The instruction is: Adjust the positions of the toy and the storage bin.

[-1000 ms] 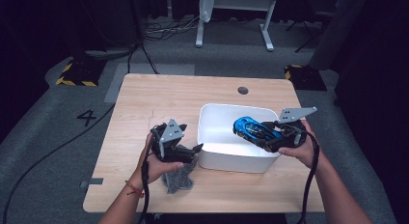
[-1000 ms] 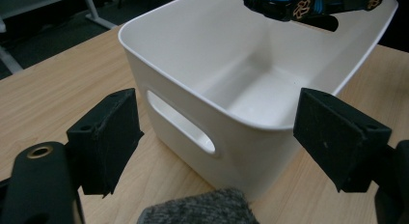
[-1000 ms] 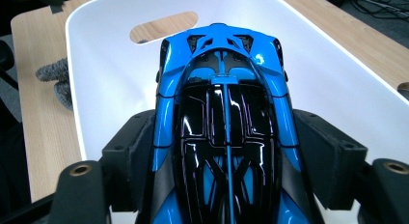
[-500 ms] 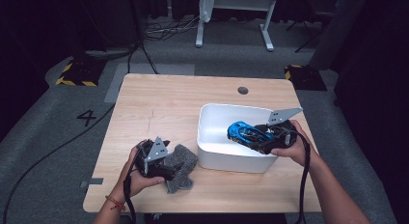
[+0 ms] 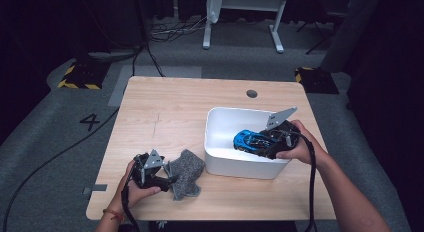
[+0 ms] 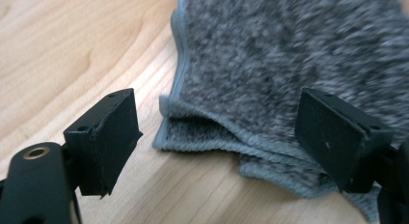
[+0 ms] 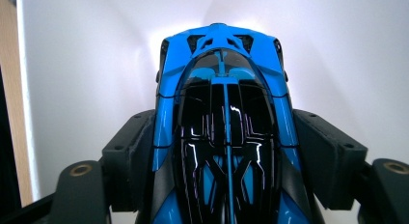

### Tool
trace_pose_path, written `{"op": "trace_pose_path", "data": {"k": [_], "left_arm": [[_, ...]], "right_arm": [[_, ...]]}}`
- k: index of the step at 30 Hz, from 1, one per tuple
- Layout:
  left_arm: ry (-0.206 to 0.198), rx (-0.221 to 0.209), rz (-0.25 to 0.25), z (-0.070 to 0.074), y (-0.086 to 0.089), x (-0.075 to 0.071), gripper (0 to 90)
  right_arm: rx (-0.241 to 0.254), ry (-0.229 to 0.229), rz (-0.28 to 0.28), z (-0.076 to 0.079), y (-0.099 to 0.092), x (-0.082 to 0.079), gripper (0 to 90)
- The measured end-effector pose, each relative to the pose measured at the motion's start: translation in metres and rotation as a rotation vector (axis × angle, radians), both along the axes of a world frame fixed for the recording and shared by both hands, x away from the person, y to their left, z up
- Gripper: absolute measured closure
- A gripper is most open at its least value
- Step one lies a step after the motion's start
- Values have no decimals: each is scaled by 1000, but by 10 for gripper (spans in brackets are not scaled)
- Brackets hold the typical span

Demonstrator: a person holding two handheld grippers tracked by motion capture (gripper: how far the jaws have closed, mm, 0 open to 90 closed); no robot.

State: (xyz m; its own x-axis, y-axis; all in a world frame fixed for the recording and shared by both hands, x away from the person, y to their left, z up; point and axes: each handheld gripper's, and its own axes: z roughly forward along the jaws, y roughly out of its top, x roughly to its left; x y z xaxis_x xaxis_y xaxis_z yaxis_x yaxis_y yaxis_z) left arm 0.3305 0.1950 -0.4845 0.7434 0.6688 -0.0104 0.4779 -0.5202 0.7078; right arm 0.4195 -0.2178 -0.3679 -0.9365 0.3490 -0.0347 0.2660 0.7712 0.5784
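Your left gripper [image 5: 167, 179] sits low at the near left, your left hand [image 5: 135, 184] wrapped around its body, and its 2 black jaws stand wide apart with nothing pressed between them. Your right gripper [image 5: 260, 142] reaches in from the right, your right hand [image 5: 299, 144] gripping its body with the forearm running back toward you, and its 2 jaws are clamped on a load from both sides.

On the wooden counter [image 5: 175, 112], the left gripper [image 5: 159, 178] sits low at the near edge, right beside a crumpled grey cloth [image 5: 186, 173]. The right gripper [image 5: 265, 142] holds a blue toy car [image 5: 250, 140] inside the white bin [image 5: 220, 157], its grey plate tilted above the rim.
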Motion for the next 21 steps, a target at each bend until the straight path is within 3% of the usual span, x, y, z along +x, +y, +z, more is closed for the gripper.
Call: {"op": "trace_pose_path", "data": {"k": [6,8,10,13,21], "left_arm": [[23,-26,10,-8,7,0,156],[4,-17,30,-9,10,-1,156],[-13,-39,57,-7,16,-3,157],[-35,-18,95,-4,25,-5,161],[6,68,90,-15,25,-5,157]], "right_arm": [[-71,20,41,0,11,2,282],[-89,27,52,0,14,2,282],[-113,29,51,-1,16,2,281],[-129,30,65,-1,17,1,281],[-185,33,76,-3,23,-2,281]]}}
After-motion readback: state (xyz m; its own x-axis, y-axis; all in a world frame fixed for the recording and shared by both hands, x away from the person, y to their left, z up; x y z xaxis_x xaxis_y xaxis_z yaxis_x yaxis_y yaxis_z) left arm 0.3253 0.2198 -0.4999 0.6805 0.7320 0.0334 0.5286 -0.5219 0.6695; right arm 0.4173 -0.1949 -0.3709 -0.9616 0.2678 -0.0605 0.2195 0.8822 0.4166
